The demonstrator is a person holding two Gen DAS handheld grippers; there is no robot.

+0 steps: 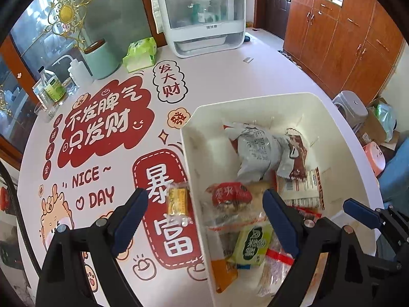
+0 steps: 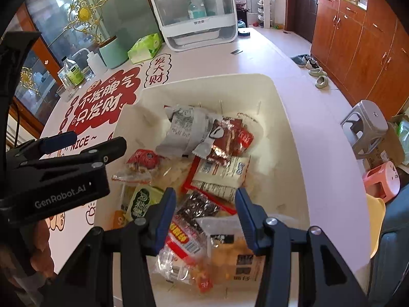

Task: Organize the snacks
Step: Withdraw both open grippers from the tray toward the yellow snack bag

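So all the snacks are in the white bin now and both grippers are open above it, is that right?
Not quite. One small yellow candy still lies on the table, just outside the white bin; the left wrist view shows it. The rest holds: the left gripper and right gripper are open above the bin, with nothing held.

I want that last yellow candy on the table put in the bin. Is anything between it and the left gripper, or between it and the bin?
Nothing visible blocks the left gripper: the yellow candy lies uncovered on the table, between its open fingers. Toward the bin, only the white bin's own near wall stands beside it, so it must be lifted over.
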